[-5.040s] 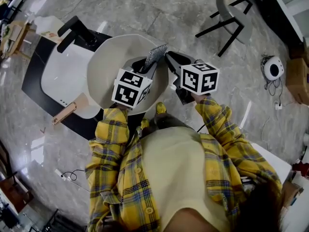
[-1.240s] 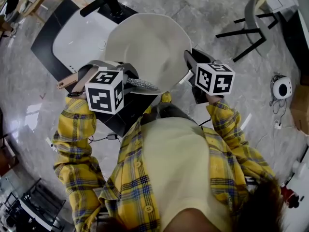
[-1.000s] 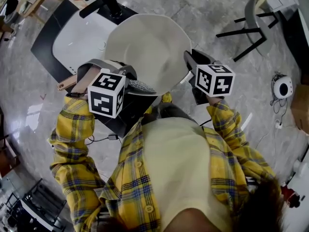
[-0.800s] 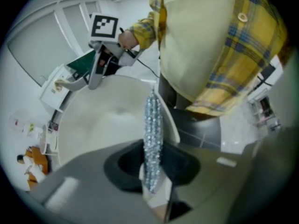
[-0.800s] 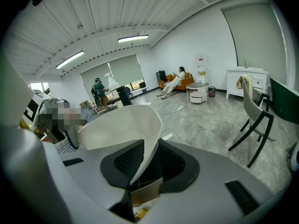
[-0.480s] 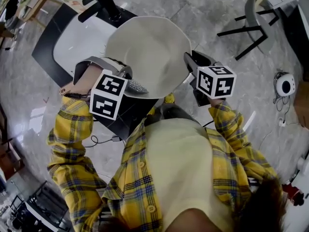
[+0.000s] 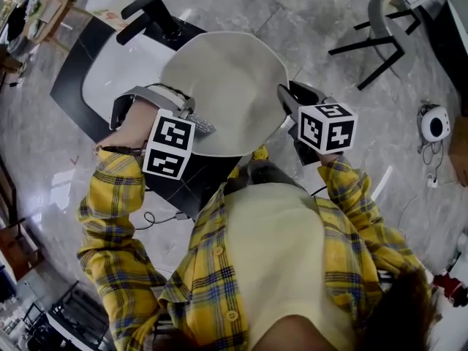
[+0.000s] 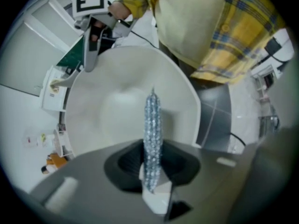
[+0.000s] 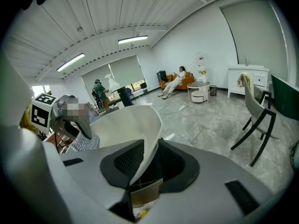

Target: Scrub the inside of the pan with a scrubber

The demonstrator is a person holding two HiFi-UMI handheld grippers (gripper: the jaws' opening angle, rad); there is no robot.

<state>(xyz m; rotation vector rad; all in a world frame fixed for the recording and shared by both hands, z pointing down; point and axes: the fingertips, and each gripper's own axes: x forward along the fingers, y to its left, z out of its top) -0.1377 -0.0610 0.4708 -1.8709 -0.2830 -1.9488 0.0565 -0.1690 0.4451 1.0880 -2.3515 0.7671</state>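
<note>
A large cream pan (image 7: pixel 227 86) is held up over the sink counter. My right gripper (image 7: pixel 285 102) is shut on the pan's right rim; in the right gripper view the rim (image 9: pixel 148 139) runs down between the jaws. My left gripper (image 7: pixel 191 117) is shut on a sparkly silver scrubber (image 7: pixel 202 126), which lies at the pan's near-left rim. In the left gripper view the scrubber (image 8: pixel 152 134) stands edge-on and points into the pan's pale inside (image 8: pixel 112 115). Whether it touches the pan I cannot tell.
A white sink (image 7: pixel 121 64) with a black faucet (image 7: pixel 150 17) sits in a black counter under the pan. A chair (image 7: pixel 380 20) and a round white device (image 7: pixel 433 123) stand on the marble floor at the right. People are far off in the room (image 9: pixel 175 80).
Five seconds ago the scrubber stood inside the pan close to the right gripper. It has moved out to the pan's near-left rim. Over the last second both grippers barely shift.
</note>
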